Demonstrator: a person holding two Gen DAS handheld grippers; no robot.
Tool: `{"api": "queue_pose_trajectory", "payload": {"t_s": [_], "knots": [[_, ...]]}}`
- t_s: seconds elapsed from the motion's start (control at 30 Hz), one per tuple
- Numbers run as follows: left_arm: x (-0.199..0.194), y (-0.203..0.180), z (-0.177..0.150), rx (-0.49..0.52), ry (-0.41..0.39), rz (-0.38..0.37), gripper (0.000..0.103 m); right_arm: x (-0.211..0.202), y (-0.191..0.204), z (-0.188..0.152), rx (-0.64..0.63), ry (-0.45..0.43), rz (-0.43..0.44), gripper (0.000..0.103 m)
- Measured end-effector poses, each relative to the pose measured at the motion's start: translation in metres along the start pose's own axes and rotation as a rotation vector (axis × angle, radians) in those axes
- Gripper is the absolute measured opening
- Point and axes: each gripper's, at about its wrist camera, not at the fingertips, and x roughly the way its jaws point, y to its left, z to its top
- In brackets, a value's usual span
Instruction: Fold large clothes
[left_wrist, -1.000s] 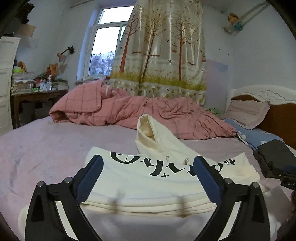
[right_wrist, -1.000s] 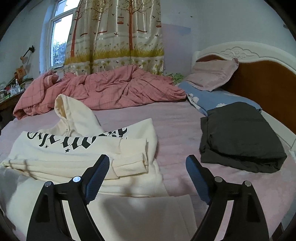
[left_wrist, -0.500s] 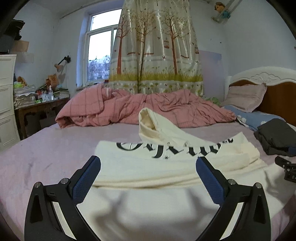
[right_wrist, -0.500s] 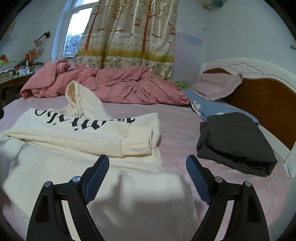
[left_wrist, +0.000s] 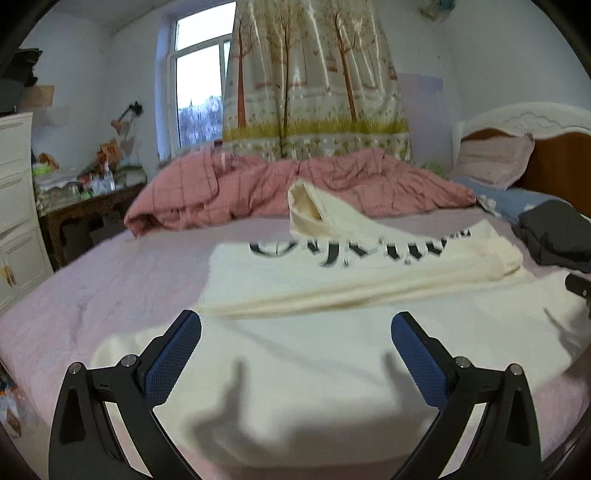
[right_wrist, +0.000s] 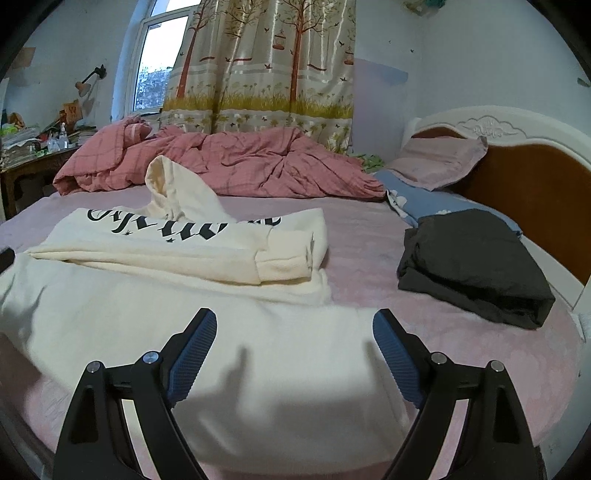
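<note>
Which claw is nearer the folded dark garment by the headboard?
Right. The right claw hovers open over the cream hoodie's hem, with the folded dark garment just beyond it; the left claw sits farther along the hem.

The cream hoodie (right_wrist: 173, 240) has big black fancy letters across it. Folds hide part of the word, and the letters are too curly to read. No other writing can be read.

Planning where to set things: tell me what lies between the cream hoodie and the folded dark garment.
Only bare pink bedsheet lies between the cream hoodie and the folded dark garment, clearest in the right wrist view.
</note>
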Motion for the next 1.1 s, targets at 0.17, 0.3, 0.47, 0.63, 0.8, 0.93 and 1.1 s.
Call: {"api": "queue_pose_trajectory", "payload": {"t_s": [0.17,0.3,0.47,0.63,0.8,0.93,1.1], "knots": [[-0.008,-0.005,-0.007,-0.011,0.021,-0.013,0.102,-0.008,0.001,-0.004,0.007,-0.004,0.014,0.088],[-0.012,-0.010,-0.013,0.023,0.022,-0.023,0.102,-0.017,0.000,-0.008,-0.011,-0.012,0.055,0.088],[-0.010,-0.033,-0.014,0.229,0.014,-0.165,0.101,-0.027,0.026,-0.020,-0.196,-0.023,0.146,0.088],[-0.018,-0.035,-0.022,0.317,0.070,-0.240,0.100,-0.030,0.055,-0.041,-0.289,0.062,0.271,0.088],[-0.022,-0.028,-0.022,0.539,0.103,-0.195,0.099,-0.029,0.076,-0.060,-0.408,0.096,0.214,0.088],[-0.006,0.004,-0.022,0.585,0.168,-0.154,0.099,-0.006,0.084,-0.066,-0.430,0.132,0.122,0.088],[0.004,0.047,-0.033,0.559,0.198,-0.099,0.097,0.008,0.053,-0.051,-0.309,0.148,-0.014,0.088]]}}
